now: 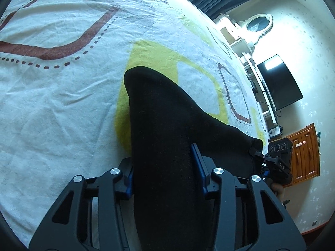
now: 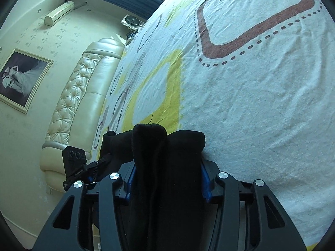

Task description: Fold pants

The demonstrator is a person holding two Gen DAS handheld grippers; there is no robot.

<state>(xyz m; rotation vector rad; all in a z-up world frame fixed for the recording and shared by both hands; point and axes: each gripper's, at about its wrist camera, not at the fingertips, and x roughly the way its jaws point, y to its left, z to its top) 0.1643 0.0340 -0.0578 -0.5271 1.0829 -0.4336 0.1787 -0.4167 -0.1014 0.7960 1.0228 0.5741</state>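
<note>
Black pants (image 1: 167, 125) lying on the patterned bed sheet (image 1: 62, 104), one end bunched between the blue pads of the left claw (image 1: 165, 167), the other end between those of the right claw (image 2: 167, 167); both closed on the cloth. Long axis stretched from claw to claw, free cloth spread forward on the bed. Probably next: both ends carried forward together, neither hand nearer.

Black pants (image 1: 167, 129): soft knit, bunched thick between both sets of jaws, draped forward past the fingertips onto the bed; a stray thread sticks up at one bunched end.
</note>
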